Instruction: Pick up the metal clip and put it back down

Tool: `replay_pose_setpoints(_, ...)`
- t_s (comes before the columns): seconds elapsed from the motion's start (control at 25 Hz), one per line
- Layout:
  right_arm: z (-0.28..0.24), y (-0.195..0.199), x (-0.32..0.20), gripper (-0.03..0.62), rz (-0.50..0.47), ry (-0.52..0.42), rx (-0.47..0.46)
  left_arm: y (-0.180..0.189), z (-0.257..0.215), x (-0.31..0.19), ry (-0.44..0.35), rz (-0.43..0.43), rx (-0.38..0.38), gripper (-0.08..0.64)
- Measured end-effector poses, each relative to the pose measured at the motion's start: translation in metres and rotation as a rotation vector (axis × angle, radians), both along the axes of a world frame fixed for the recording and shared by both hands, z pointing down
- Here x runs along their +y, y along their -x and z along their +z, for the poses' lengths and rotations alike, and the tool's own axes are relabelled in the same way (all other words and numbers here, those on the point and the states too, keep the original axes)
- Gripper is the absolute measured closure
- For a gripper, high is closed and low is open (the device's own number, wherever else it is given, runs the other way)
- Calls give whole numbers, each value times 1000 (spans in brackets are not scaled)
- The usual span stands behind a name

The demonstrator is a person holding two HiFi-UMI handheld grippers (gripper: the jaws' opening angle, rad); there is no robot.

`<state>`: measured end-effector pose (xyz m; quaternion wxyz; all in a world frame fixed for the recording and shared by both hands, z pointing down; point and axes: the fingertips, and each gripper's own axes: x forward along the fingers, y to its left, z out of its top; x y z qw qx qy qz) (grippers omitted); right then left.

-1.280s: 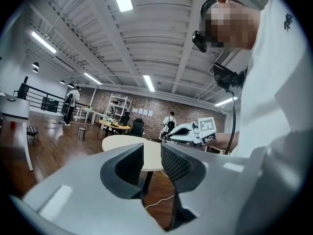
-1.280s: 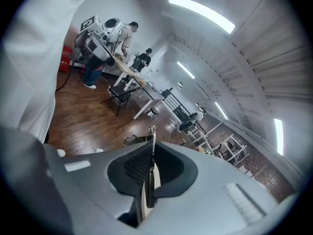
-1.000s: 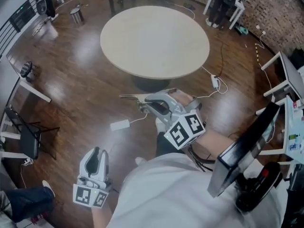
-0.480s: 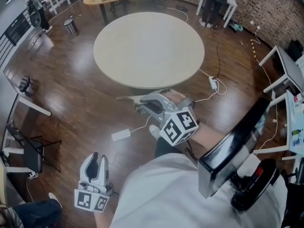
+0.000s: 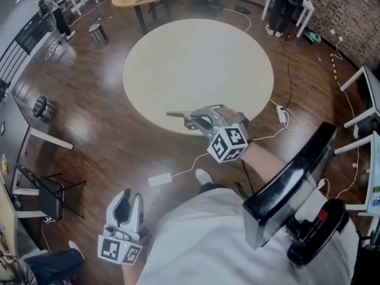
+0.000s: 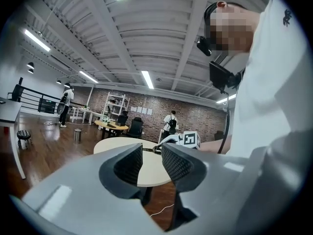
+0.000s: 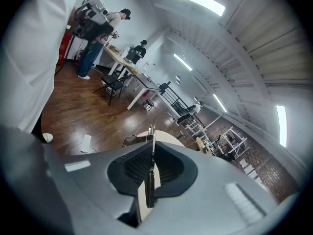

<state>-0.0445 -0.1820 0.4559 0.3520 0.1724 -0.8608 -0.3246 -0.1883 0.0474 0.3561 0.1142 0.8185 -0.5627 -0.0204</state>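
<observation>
My right gripper is shut on the metal clip, a thin steel piece that sticks out to the left past the fingertips. It hangs in the air over the near edge of the round beige table. In the right gripper view the clip stands edge-on between the pressed pads, with its wire loop showing beyond them. My left gripper hangs low at my left side above the floor. Its jaws stand slightly apart with nothing between them.
A white power adapter with its cable lies on the wooden floor near my feet. A power strip lies right of the table. A black chair stands at the left, a dark screen at my right. People stand at far tables.
My right gripper, with the clip in it, has moved forward from above the floor to the table's near edge. The left gripper stays low at my side.
</observation>
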Motion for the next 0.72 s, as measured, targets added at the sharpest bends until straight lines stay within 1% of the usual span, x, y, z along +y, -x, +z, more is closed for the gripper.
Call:
replay_pose_setpoints(0.2, 46, -9, -65, 585, 7, 9, 43, -10, -4, -35, 27, -4, -17, 453)
replay_pose_setpoints(0.4, 99, -8, -121, 585, 6, 24, 89, -18, -6, -71, 59, -5, -25, 453)
replay_pose_setpoints(0.56, 143, -6, -153, 585, 12, 41, 135, -19, -11, -94, 80, -11, -38, 453)
replay_pose_setpoints(0.72, 173, -5, -172, 584, 22, 51, 160, -17, -10, -112, 98, -15, -14, 453)
